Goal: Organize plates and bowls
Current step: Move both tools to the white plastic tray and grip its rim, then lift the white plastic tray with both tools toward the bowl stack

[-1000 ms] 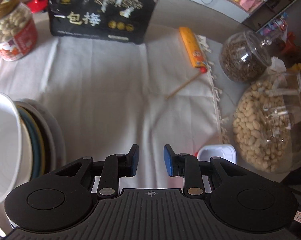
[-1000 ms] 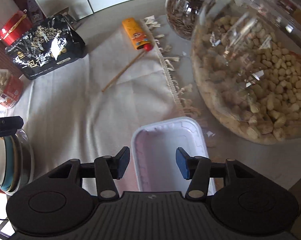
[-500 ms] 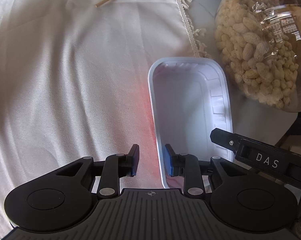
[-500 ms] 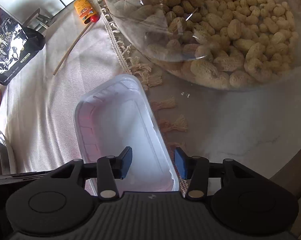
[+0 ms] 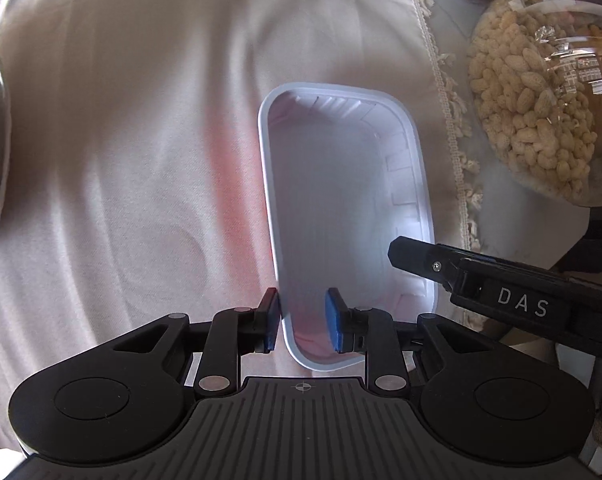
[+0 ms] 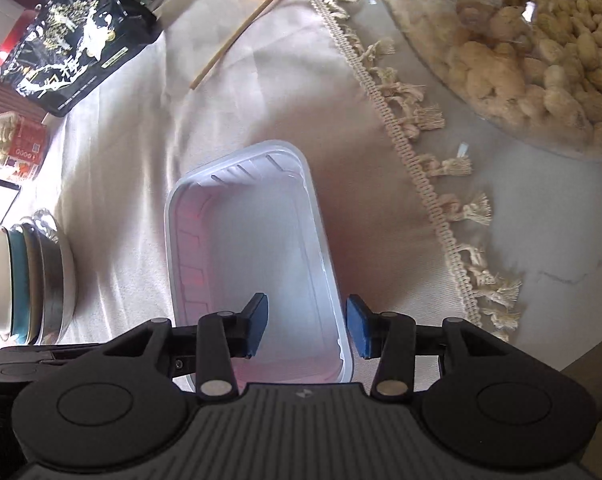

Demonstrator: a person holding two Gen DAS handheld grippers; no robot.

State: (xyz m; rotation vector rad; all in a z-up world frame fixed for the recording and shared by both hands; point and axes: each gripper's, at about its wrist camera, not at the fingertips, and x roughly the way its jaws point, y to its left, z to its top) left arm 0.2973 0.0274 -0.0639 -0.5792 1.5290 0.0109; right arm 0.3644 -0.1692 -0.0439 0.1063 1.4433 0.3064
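Both tongs straddle opposite rims of the white tray (image 5: 343, 216) on the table's cloth (image 5: 133, 152), left tongs (image 5: 303, 320) narrow and closing, right tongs (image 6: 307, 326) wider, not yet pinching; next they must squeeze and lift it.

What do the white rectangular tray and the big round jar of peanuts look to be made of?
White rectangular tray: probably thin moulded plastic with a matte, faintly translucent look, going by its rolled rim and ribbed walls. Round jar of peanuts: clear and glossy with sharp window reflections, likely glass, though clear plastic cannot be ruled out.
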